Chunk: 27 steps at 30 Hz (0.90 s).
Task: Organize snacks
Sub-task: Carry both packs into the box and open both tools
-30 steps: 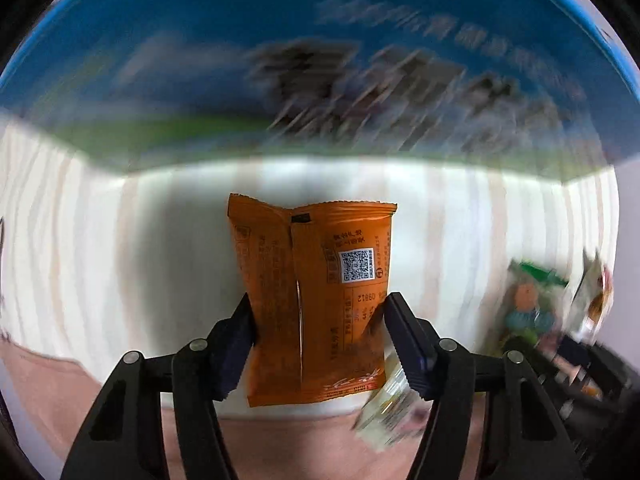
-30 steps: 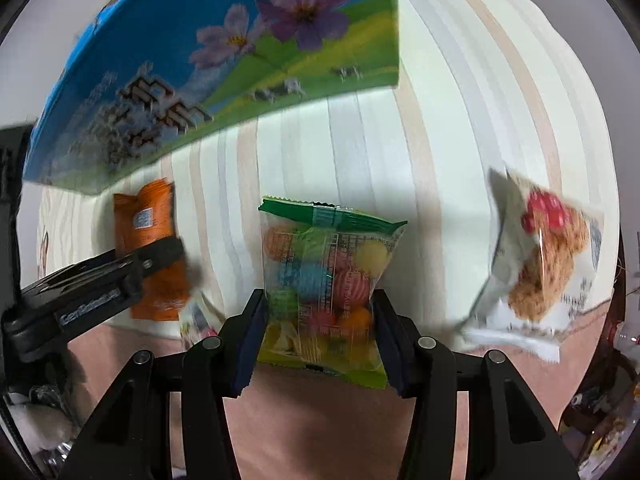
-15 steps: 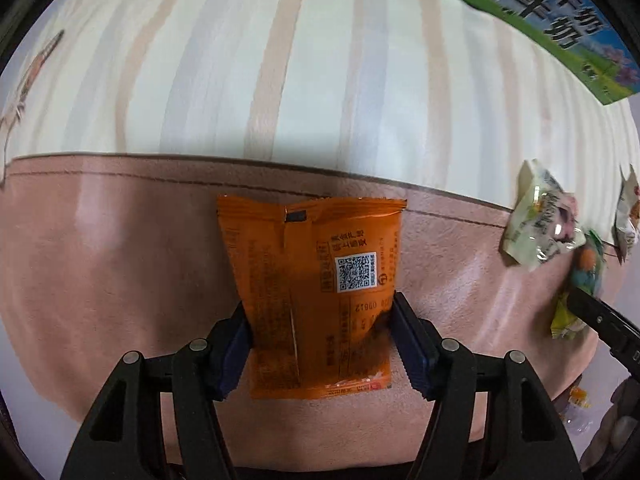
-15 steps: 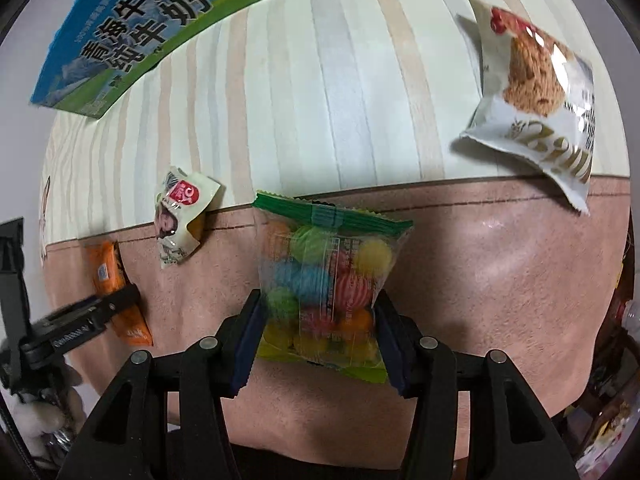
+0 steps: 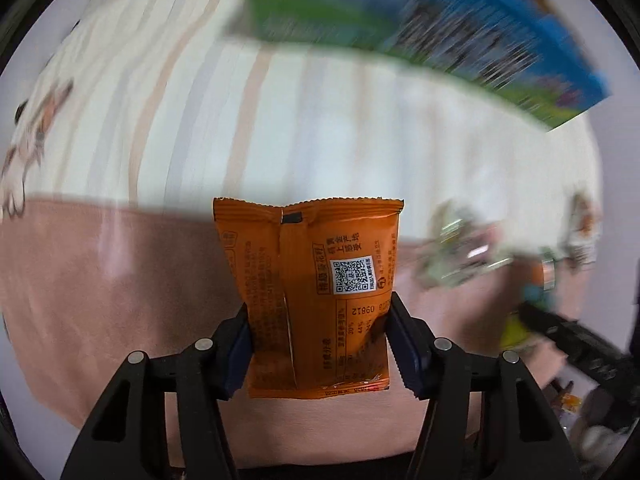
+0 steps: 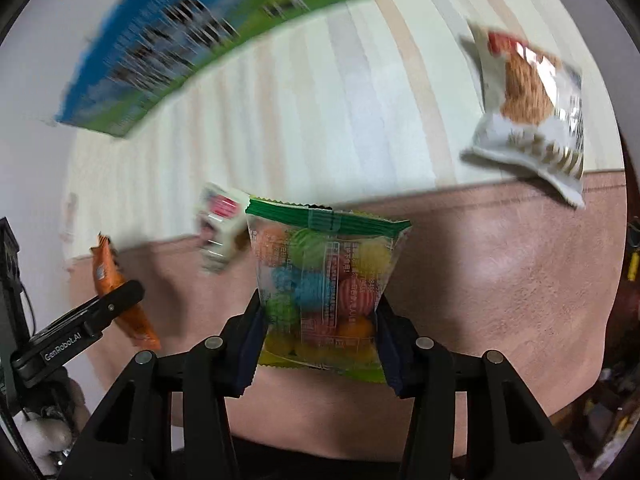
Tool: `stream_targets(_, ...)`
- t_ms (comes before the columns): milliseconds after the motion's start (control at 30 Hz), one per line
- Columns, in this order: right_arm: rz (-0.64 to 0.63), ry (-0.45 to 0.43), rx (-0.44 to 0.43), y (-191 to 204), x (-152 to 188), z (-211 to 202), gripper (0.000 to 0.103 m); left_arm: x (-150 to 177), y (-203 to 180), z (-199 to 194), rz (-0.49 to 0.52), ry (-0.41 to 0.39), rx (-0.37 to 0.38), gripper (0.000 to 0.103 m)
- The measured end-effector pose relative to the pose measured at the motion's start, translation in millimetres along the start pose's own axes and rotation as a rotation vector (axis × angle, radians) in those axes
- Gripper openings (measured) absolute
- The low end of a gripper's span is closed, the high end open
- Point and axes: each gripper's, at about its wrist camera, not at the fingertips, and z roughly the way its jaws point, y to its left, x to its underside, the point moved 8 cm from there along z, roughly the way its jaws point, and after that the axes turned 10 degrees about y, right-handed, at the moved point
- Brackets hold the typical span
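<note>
Orange foil fills the middle of my left wrist view: my left gripper (image 5: 318,344) is clamped on an orange snack packet (image 5: 316,280), one blue-padded jaw pressing each side edge of its lower half. The packet stands upright with its back seam and a QR code facing the camera, held above the pink-brown border of the striped cloth (image 5: 280,120). Further right in that view a small pale wrapper (image 5: 452,256) lies blurred on the cloth near the line where the stripes meet the border, and beyond it my other tool shows as a dark smear. Along the top runs a blue and green carton (image 5: 420,28), too blurred to read.

From my right wrist view, far left, the left gripper (image 6: 120,300) appears side-on with the orange snack packet (image 6: 104,272) sticking up from it. Next comes a small white and red wrapper (image 6: 220,224) lying across the edge of the stripes. In the centre my right gripper (image 6: 320,344) is closed on a clear candy bag (image 6: 324,280) with a green top seal, full of coloured balls, pinched at both side edges and held upright over the pink-brown border. At upper right a white cookie packet (image 6: 528,108) lies on the cloth, its lower corner reaching over the border. The blue and green carton (image 6: 200,40) stretches across the upper left.
</note>
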Motion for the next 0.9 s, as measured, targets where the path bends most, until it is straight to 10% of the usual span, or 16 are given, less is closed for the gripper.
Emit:
stream_targets(367, -0.176, -0.233, -0.044, 81, -113, -151, 0.053, -139, -102, -137, 0.166, -0.150, 0.152, 0.058)
stream_targets(633, -0.145, -0.166, 0.099, 70, -229, -154, 0.053, -252, -110, -90, 0.126, 0.028, 0.142, 0.058)
stream_targets(900, -0.098, -0.070, 0.135, 47, -267, -124, 0.064, -284, -110, -45, 0.123, 0.152, 0.138, 0.060)
